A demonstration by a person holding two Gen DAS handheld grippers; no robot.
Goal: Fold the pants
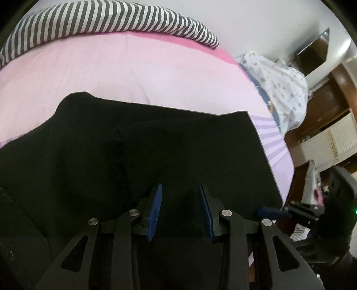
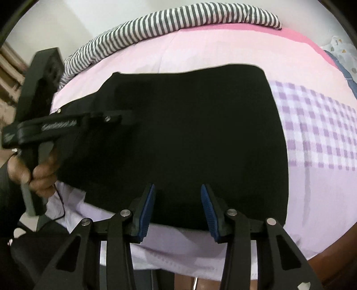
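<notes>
The black pants (image 2: 189,138) lie folded into a broad flat block on the pink bed sheet (image 2: 223,51). In the left wrist view the pants (image 1: 145,151) fill the lower half of the frame. My left gripper (image 1: 180,189) is open and empty, just above the pants' near part. My right gripper (image 2: 178,189) is open and empty, over the pants' near edge. The left gripper's body (image 2: 44,129) shows in the right wrist view, held by a hand over the pants' left side. The right gripper's blue pad (image 1: 273,212) shows at the pants' right edge.
A grey-and-white striped blanket (image 1: 111,20) lies along the far edge of the bed. A white patterned duvet (image 1: 281,89) is piled at the right. A purple checked sheet part (image 2: 316,129) lies right of the pants. Wooden furniture (image 1: 330,104) stands beyond the bed's right edge.
</notes>
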